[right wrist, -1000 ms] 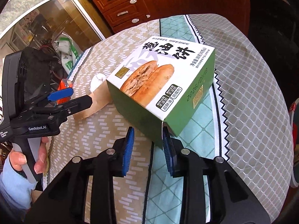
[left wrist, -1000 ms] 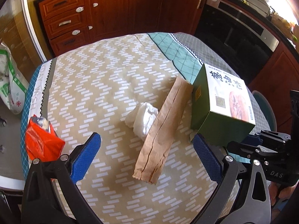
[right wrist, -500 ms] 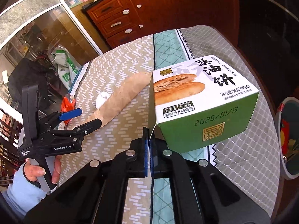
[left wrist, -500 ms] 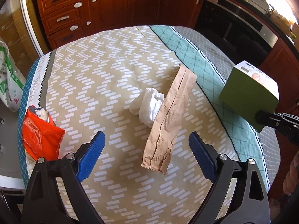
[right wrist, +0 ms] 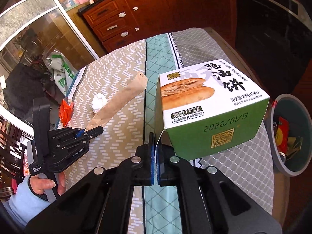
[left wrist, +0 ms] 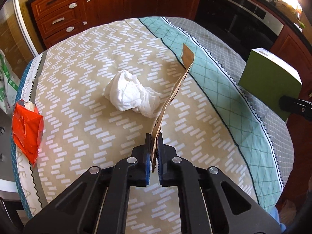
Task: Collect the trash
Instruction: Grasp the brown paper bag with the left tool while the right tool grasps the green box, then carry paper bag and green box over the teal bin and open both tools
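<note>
My left gripper (left wrist: 154,136) is closing its jaws on the near end of a long brown paper bag (left wrist: 176,89), and the pads press on it. The bag stands edge-on, its far end raised. A crumpled white tissue (left wrist: 128,92) lies just left of it. A red wrapper (left wrist: 26,124) lies at the table's left edge. My right gripper (right wrist: 155,136) is shut on the thin flap at the lower corner of a green pastry box (right wrist: 210,105). That box hangs above the table's right side, also as the green box (left wrist: 270,83) in the left wrist view.
A grey trash bin (right wrist: 290,172) with several wrappers inside stands on the floor to the right of the table. The patterned tablecloth (left wrist: 81,101) covers a round table. Wooden cabinets (left wrist: 101,5) and an oven stand behind. A hand in a light-blue sleeve (right wrist: 29,197) holds the left gripper.
The left gripper's wide jaws came down and shut on the paper bag's near end, tipping it on edge. The right gripper shut on the box flap and lifted the box up and right.
</note>
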